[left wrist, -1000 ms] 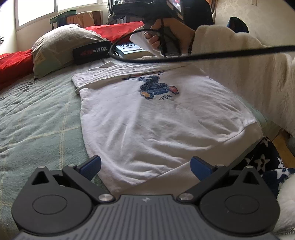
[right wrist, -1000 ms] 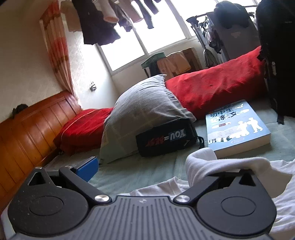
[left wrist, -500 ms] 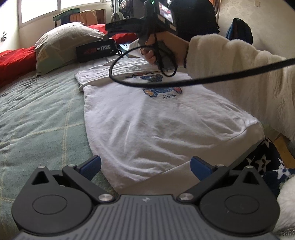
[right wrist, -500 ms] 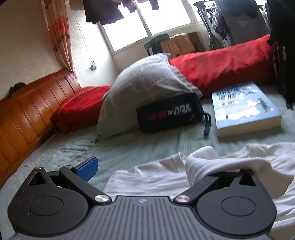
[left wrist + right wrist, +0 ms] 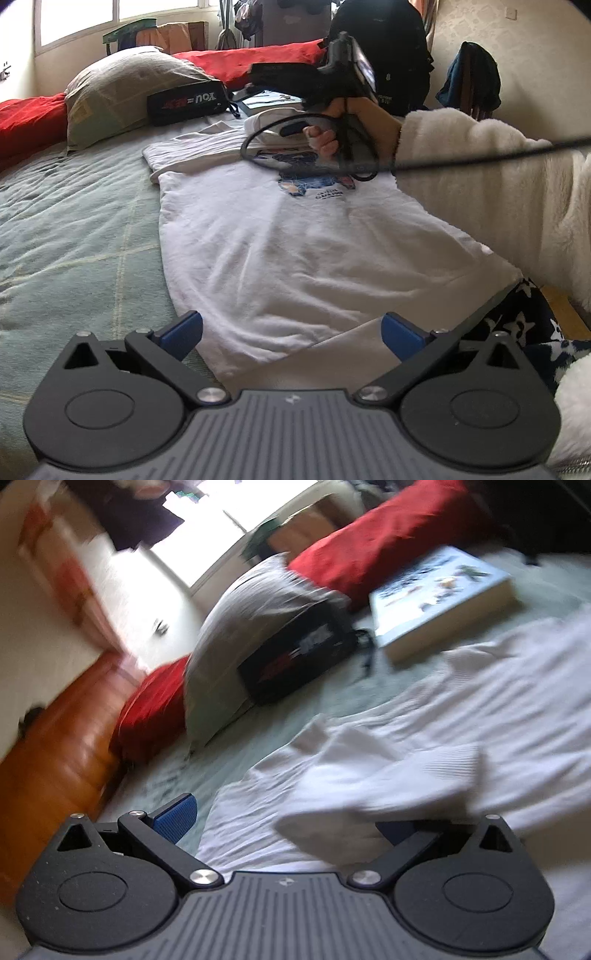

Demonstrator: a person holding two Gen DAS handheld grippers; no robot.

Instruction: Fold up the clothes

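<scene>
Both tongs stand spread, the left gripper waiting over the hem of the white shirt lying flat along the bed's near edge, the right gripper with a sleeve draped over one finger, seemingly for folding inward.

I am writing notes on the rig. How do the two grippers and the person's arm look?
Each gripper, left gripper and right gripper, has a ribbed grey body, black round housings, black link arms with silver pivots, and blue pads. A black cable loops from the right one. The arm wears a fluffy white sleeve.
</scene>
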